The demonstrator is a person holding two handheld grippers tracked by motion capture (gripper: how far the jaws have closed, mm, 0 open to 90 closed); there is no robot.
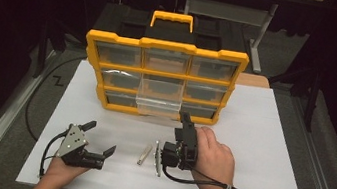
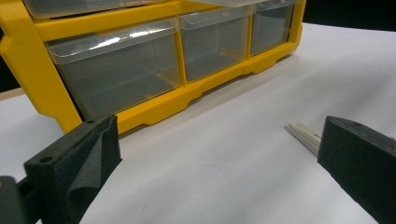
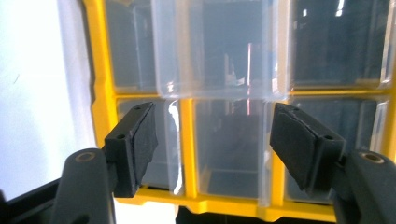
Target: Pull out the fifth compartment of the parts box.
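In the high view, the yellow organiser point(image 1: 163, 78) stands at twelve o'clock on the white surface point(image 1: 268, 155), its middle clear drawer point(image 1: 159, 99) pulled out toward six o'clock. The right gripper point(image 1: 186, 119) points at that drawer, just short of it, jaws parted and empty. The left gripper point(image 1: 99, 137) rests at seven o'clock, jaws wide and empty. A small pale bar point(image 1: 144, 154) lies between the two grippers.

In the left gripper view, the bar point(image 2: 304, 135) sits at three o'clock beside one jaw, the organiser point(image 2: 154, 102) at twelve.

In the right gripper view, the jaws stand apart with nothing gripped, the drawer point(image 3: 212, 51) ahead at twelve o'clock.
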